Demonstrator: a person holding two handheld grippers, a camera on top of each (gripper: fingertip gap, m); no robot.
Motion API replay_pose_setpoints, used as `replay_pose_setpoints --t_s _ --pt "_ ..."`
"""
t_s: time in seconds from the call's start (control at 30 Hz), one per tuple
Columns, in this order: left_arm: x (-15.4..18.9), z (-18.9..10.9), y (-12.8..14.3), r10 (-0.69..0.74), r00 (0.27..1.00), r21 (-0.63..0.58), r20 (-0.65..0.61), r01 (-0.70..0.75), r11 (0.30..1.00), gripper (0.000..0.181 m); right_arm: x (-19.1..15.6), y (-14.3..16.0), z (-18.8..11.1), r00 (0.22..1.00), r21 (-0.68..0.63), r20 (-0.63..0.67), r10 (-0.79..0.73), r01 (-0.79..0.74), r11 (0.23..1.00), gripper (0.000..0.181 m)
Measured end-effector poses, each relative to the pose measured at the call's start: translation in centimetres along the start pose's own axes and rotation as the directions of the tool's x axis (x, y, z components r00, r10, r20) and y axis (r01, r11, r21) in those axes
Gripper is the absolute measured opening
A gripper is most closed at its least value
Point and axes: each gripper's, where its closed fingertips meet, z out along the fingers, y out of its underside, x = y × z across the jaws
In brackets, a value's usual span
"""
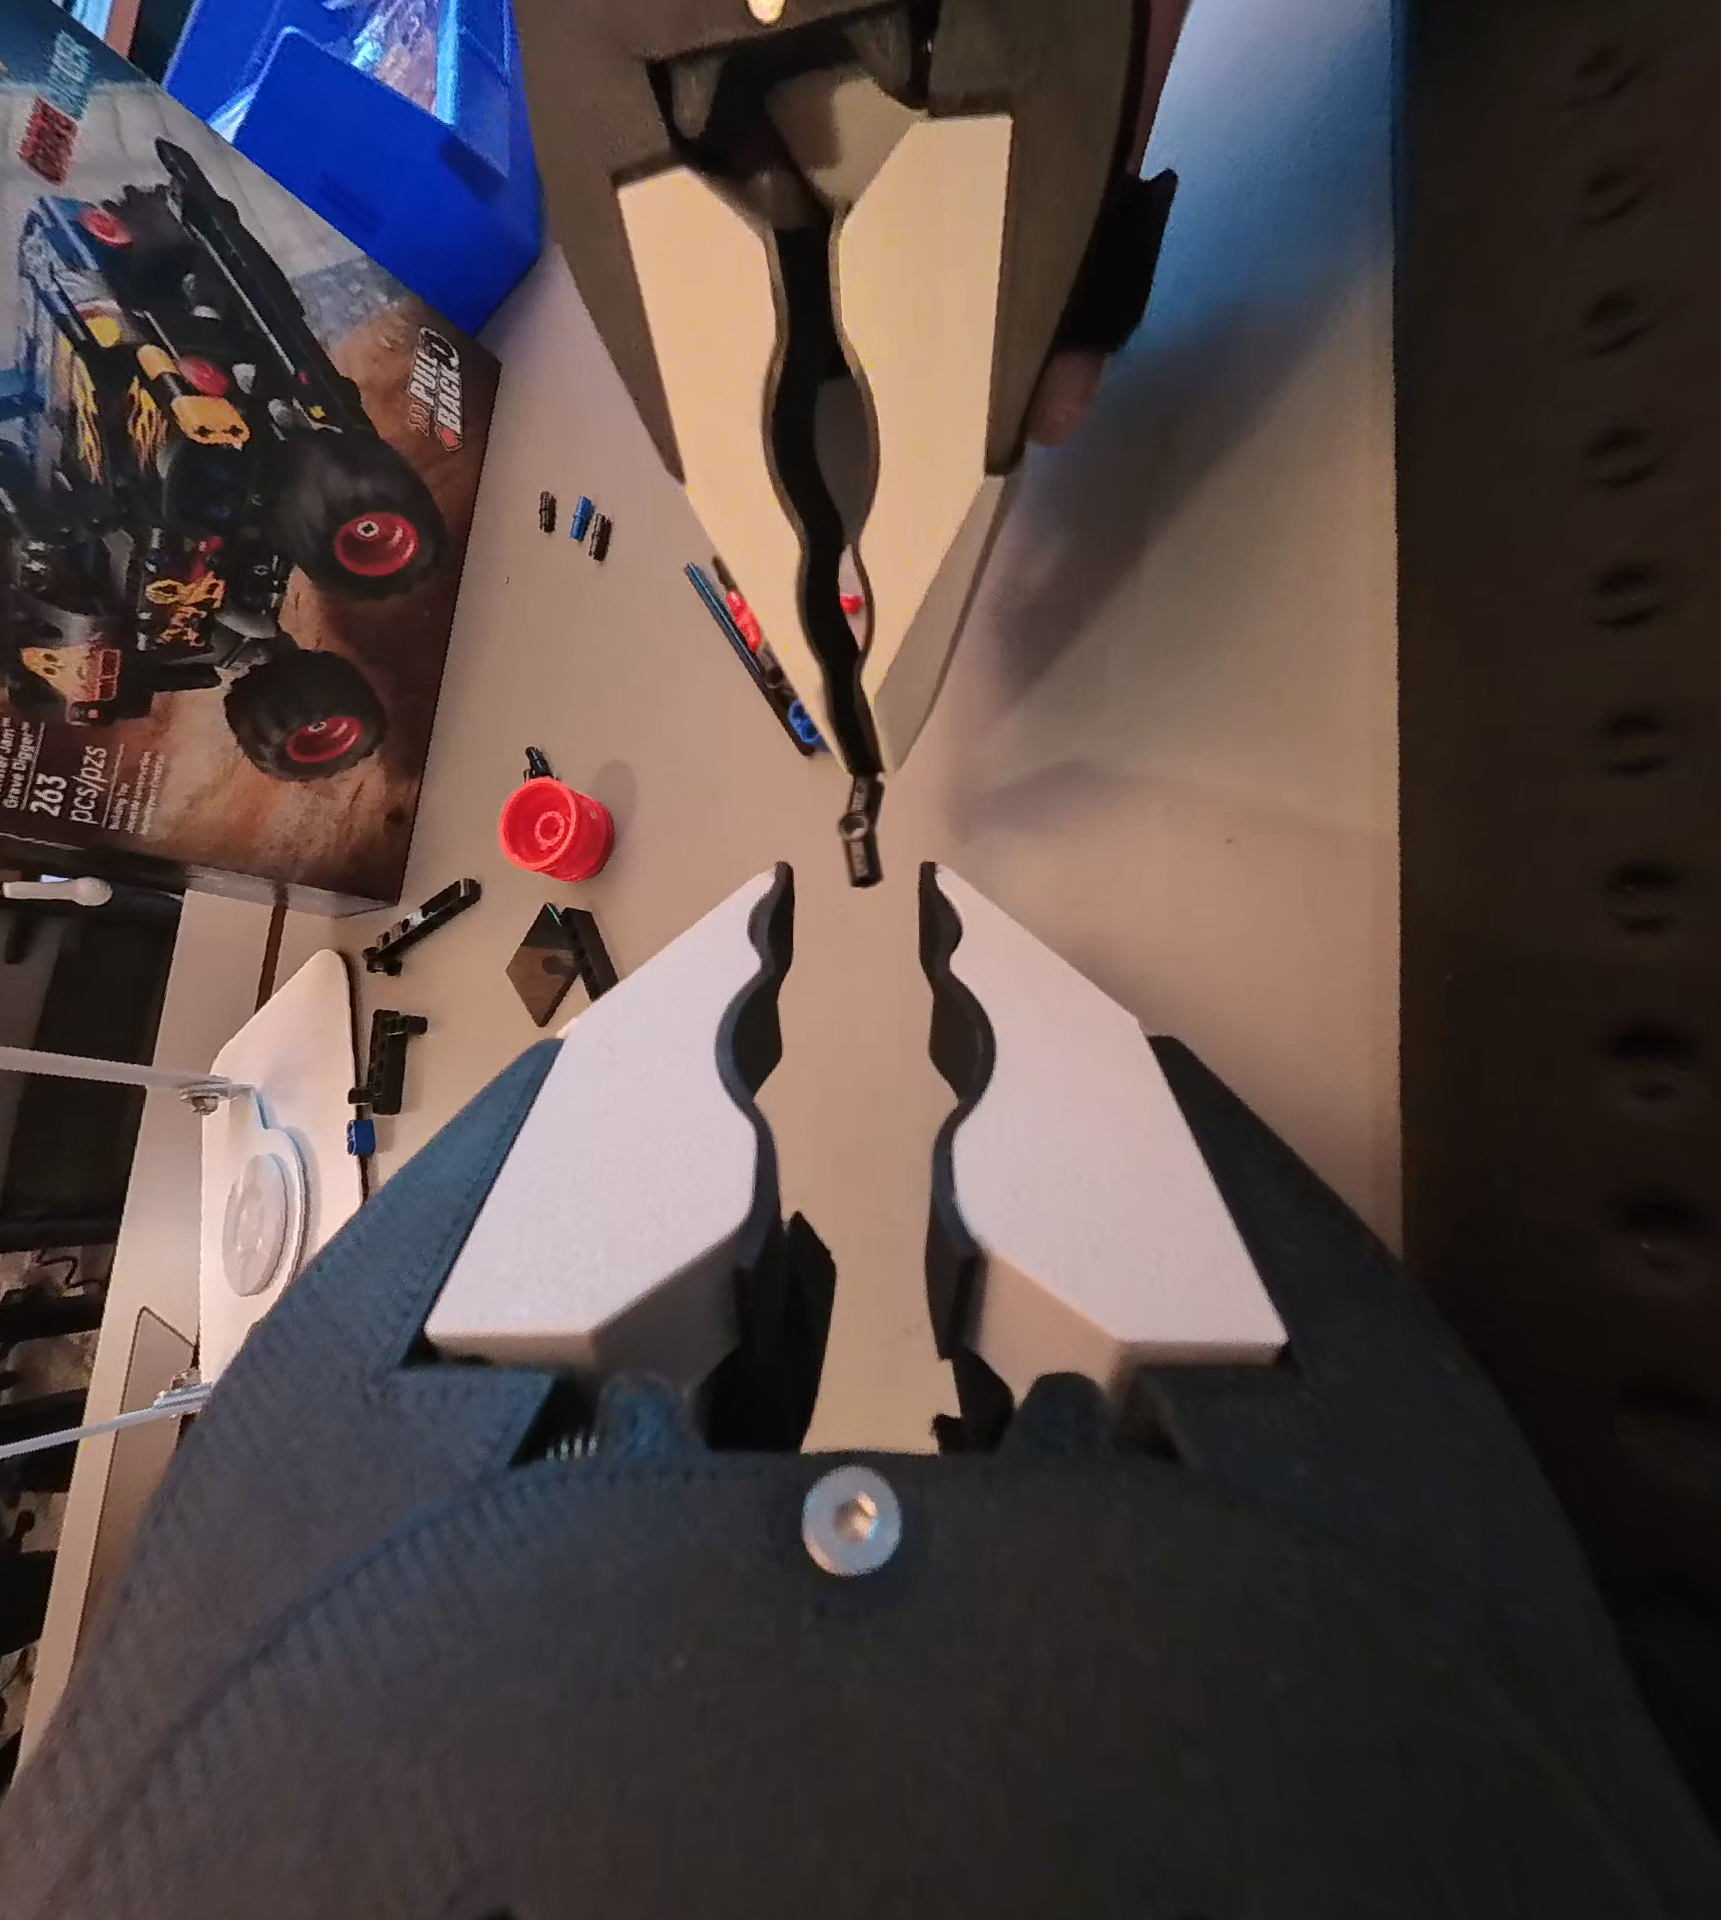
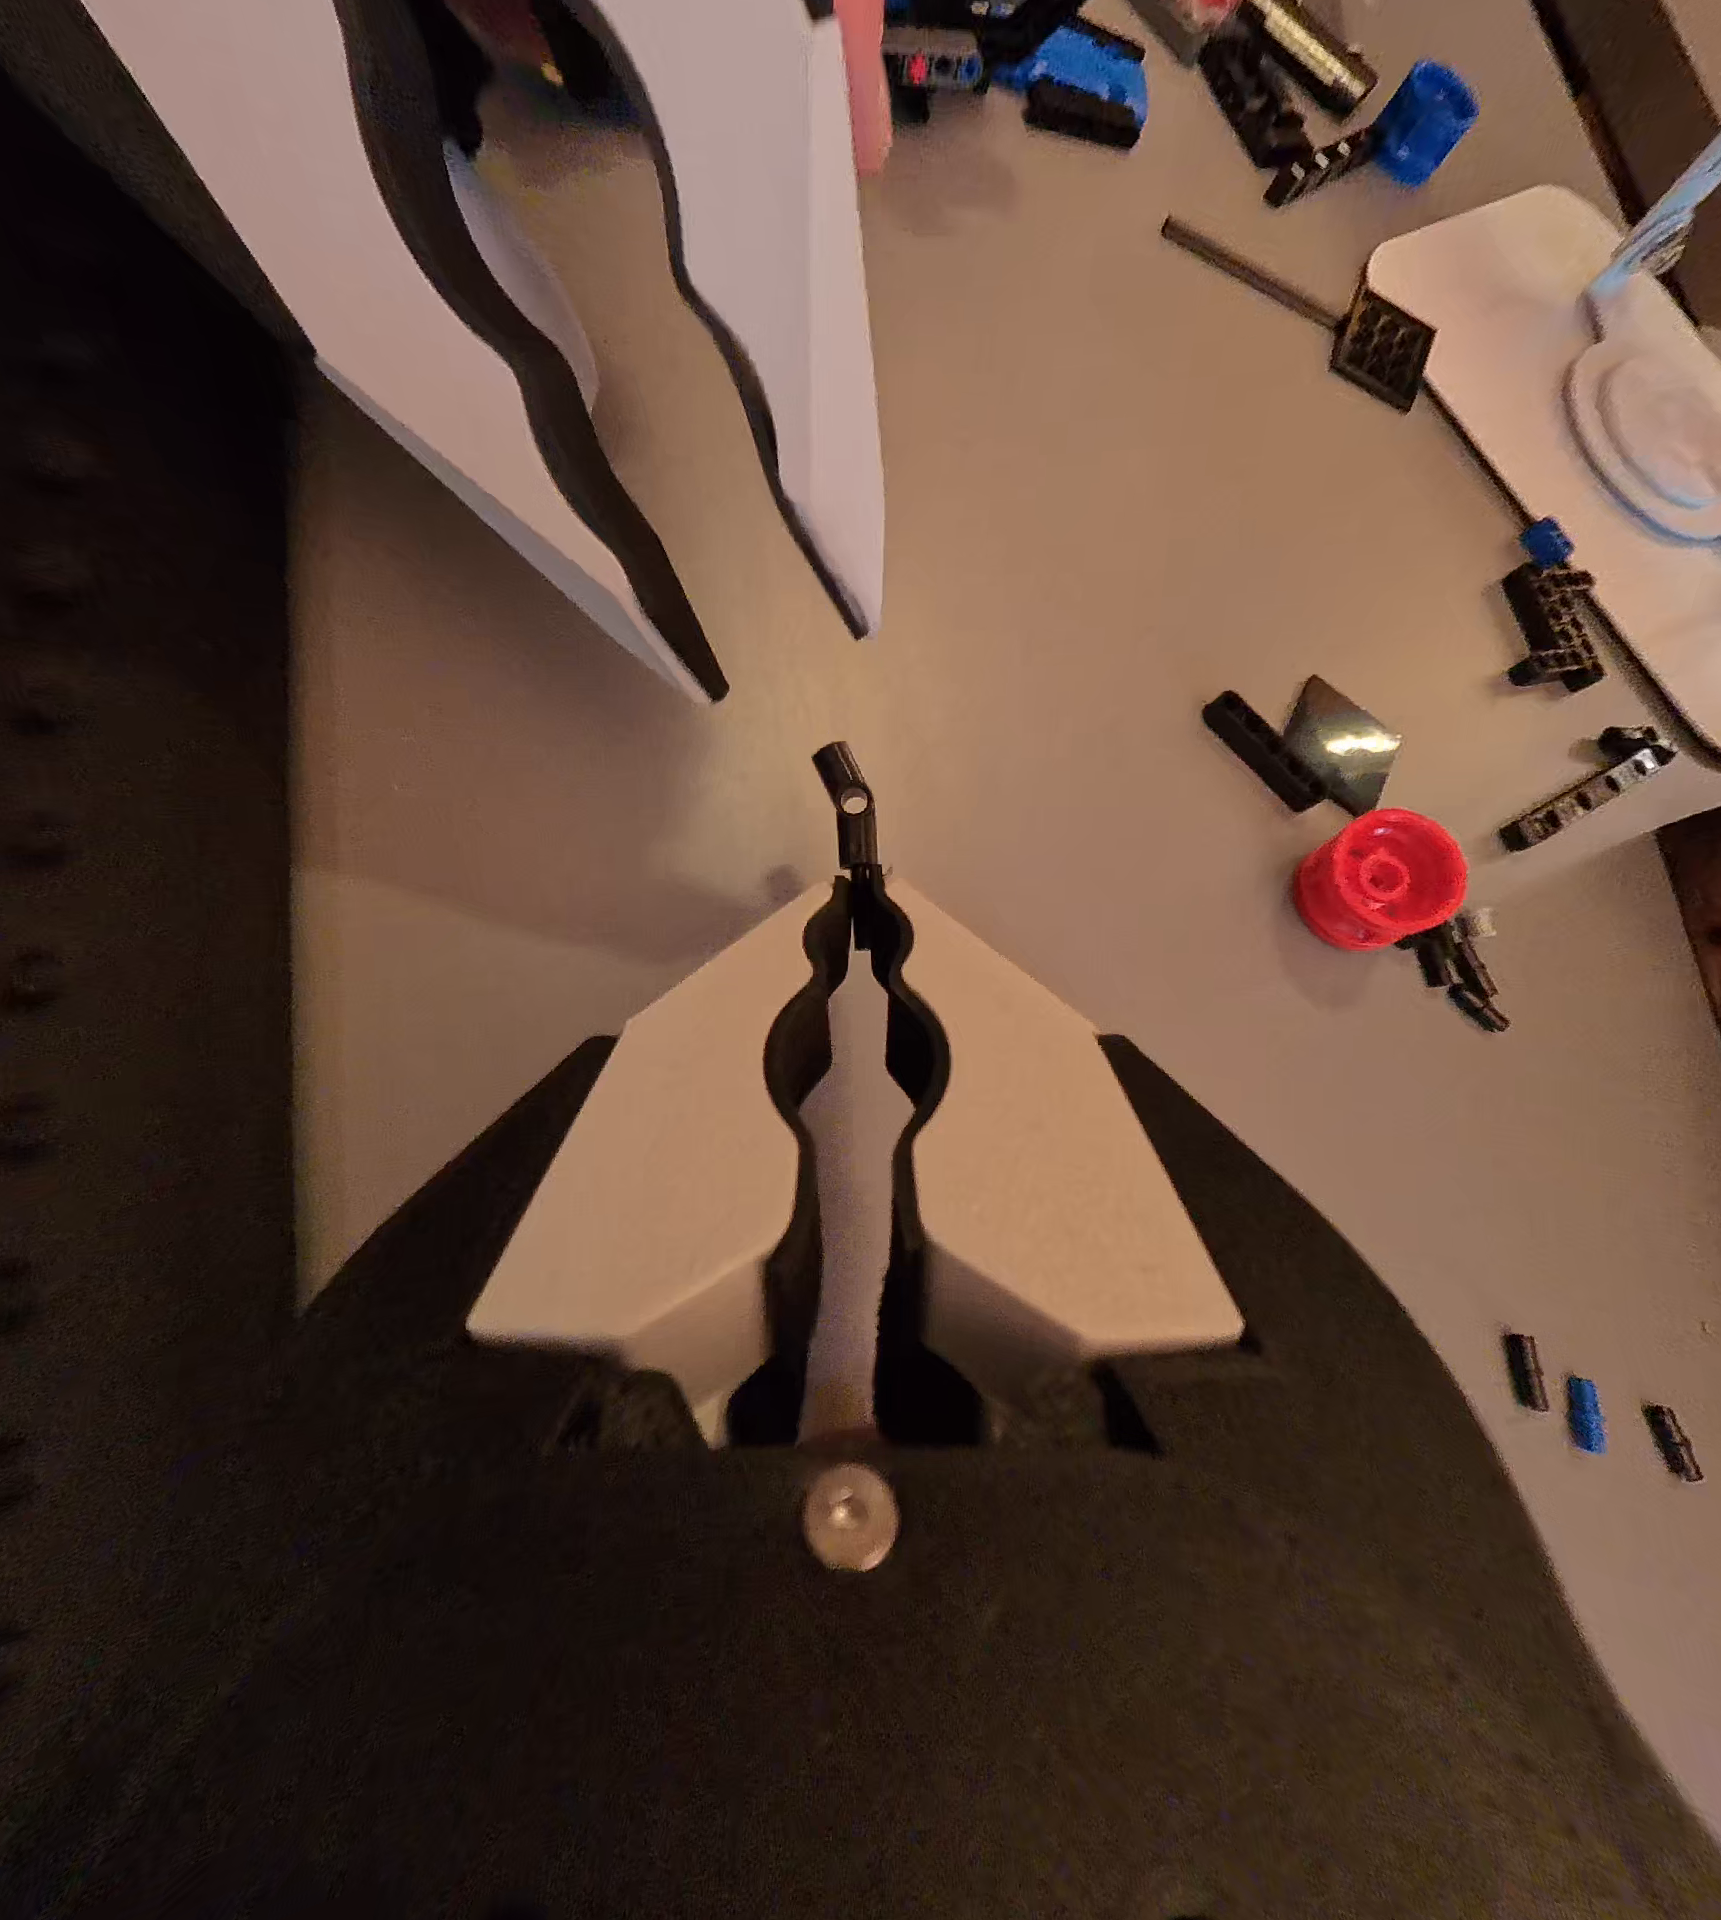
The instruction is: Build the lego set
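Right claw (image 2: 861,902) pinching a small black angled connector (image 2: 851,810) by one end, held out above the pale worktop (image 2: 1095,623) so the free end stays reachable. Left claw (image 1: 856,883) spread, tips flanking that free end, probably lining up to take or seat it. Red wheel hub (image 2: 1381,878) and loose pins lying well apart, kept at hand.

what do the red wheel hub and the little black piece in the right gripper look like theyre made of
Red wheel hub: likely molded plastic, smooth with a slight sheen; uniform colour, crisp ribs.
Black connector pinched in the right gripper: probably hard plastic, glossy; a small highlight shows on it. It is too small to tell more.
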Motion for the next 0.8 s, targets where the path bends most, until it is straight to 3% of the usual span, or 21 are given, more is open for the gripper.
replay_pose_setpoints --t_s 0.5,0.67,0.8 --pt "-0.5 -0.3 -0.1 -0.01 1.0 0.006 0.014 0.01 1.0 0.023 -0.2 0.6 0.7 0.998 -0.016 0.036 0.056 -0.055 0.998 0.009" --pt "-0.6 -0.5 -0.5 -0.006 1.0 0.016 0.016 0.006 1.0 0.022 1.9 -0.6 -0.9 0.994 0.081 -0.041 0.1 -0.097 0.992 0.011" --pt "-0.2 -0.6 -1.0 0.009 1.0 0.027 0.001 -0.009 1.0 0.022 4.9 -2.0 -3.9 0.973 0.223 -0.142 0.183 -0.149 0.964 0.015"
